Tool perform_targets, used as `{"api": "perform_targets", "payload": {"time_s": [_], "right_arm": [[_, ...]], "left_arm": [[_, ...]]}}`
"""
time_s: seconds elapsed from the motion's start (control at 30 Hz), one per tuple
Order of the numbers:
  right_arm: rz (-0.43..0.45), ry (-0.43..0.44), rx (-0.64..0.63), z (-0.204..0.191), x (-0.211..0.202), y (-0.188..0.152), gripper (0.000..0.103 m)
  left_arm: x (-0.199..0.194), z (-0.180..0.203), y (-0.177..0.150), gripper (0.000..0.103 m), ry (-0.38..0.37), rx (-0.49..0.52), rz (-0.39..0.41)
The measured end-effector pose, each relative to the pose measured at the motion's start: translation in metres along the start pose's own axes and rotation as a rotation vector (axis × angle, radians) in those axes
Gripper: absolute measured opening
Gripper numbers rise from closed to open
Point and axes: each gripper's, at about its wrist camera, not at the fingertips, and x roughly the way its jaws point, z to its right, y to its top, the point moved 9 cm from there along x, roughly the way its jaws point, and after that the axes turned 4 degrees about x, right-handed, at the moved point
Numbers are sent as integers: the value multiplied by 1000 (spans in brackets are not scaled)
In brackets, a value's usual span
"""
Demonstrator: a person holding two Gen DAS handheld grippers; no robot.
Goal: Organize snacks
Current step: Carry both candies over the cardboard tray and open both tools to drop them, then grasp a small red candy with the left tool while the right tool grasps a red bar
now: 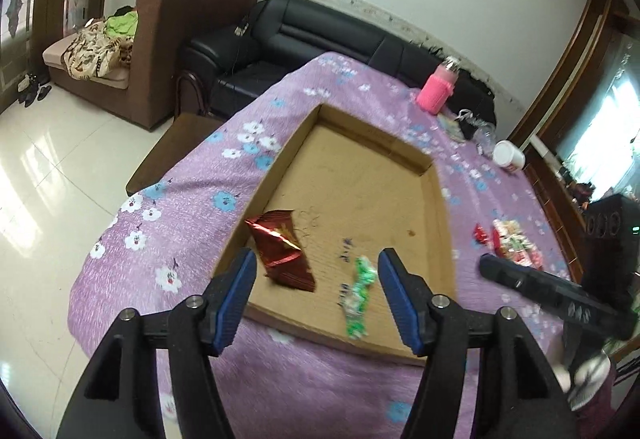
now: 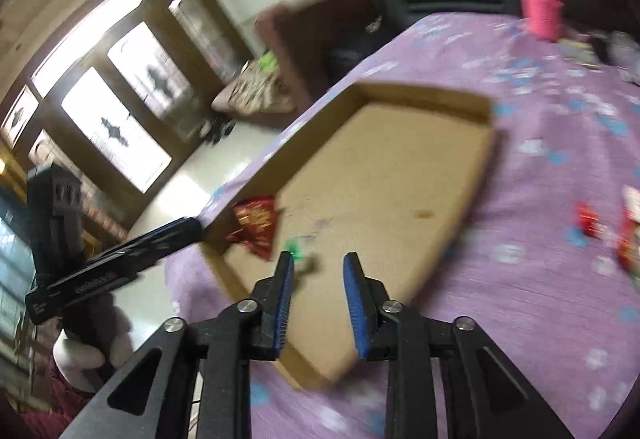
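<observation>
A shallow cardboard tray [image 1: 360,143] lies on the purple flowered cloth [image 1: 192,199]. A red foil snack packet [image 1: 280,255] rests in the tray's near left corner. A green and white snack packet [image 1: 358,295], blurred, shows over the tray's near edge, just inside the right pad of my left gripper [image 1: 316,263]. That gripper is open and neither pad touches the packet. My right gripper [image 2: 319,259] hovers over the tray's near end [image 2: 384,175], open with nothing between its fingers. The red packet [image 2: 256,223] and a bit of green [image 2: 296,251] lie just beyond it.
More red and white snack packets [image 1: 512,243] lie on the cloth right of the tray. A pink bottle [image 1: 436,87], a white cup [image 1: 508,155] and small clutter stand at the far end. The cloth's edge drops to tiled floor [image 1: 48,175] on the left.
</observation>
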Motion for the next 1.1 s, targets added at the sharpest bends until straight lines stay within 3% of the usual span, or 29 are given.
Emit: {"api": "perform_targets", "payload": {"time_s": [0.17,0.3,0.47,0.57,0.67,0.8,0.83,1.1], "right_arm": [[88,-194,154,113,-62,3,32],[145,-218,291,172,-90,8,32],[151,-146,338,186,-76,25,32],[124,-200,328,195,-53,26,32],[114,-349,301,211,-37,29,32],[135,-391,255,216,-26,32,31],[139,-400,240,215,-24,31,17],[185,-279,305,222,-36,26,5]], "left_arm": [[-14,39,0,69,-60,60,29],[-5,75,-1,69,-97,113,17],[12,112,-11,69,-132,166,-37],[20,132,-15,69,-141,199,-62],[28,147,-15,69,-147,225,-78],[44,168,-9,69,-176,228,-103],[46,171,-8,69,-183,230,-108],[116,247,-4,69,-216,336,-173]]}}
